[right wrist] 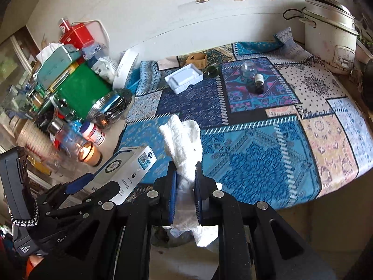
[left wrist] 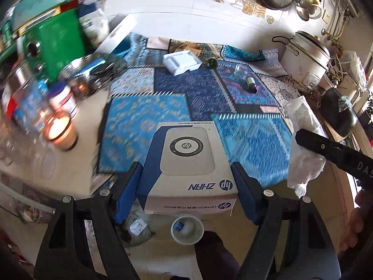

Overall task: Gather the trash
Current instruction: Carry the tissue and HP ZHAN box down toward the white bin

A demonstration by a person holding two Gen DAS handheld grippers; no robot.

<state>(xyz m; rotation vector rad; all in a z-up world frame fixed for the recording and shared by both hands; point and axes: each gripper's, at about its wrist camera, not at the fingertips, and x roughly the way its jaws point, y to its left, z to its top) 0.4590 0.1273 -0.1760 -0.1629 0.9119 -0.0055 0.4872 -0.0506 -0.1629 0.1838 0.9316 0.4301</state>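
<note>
My left gripper [left wrist: 186,177] is shut on a white and blue HP box [left wrist: 186,161], held above the table's near edge; the box also shows in the right wrist view [right wrist: 126,170]. My right gripper [right wrist: 185,175] is shut on a crumpled white paper towel [right wrist: 183,140], which also shows in the left wrist view [left wrist: 303,140]. Below the box, a bin holds a paper cup [left wrist: 186,229] and a crumpled wrapper [left wrist: 137,228]. On the patterned tablecloth [right wrist: 256,151] lie a white plastic tray [right wrist: 184,78], a small dark bottle [right wrist: 258,82] and a clear glass jar [right wrist: 248,68].
A lit candle [right wrist: 89,155] stands at the table's left edge beside stacked tins, a green box [right wrist: 81,91] and jars. A white rice cooker [right wrist: 331,39] stands at the back right. A small cardboard box [right wrist: 197,59] sits at the back.
</note>
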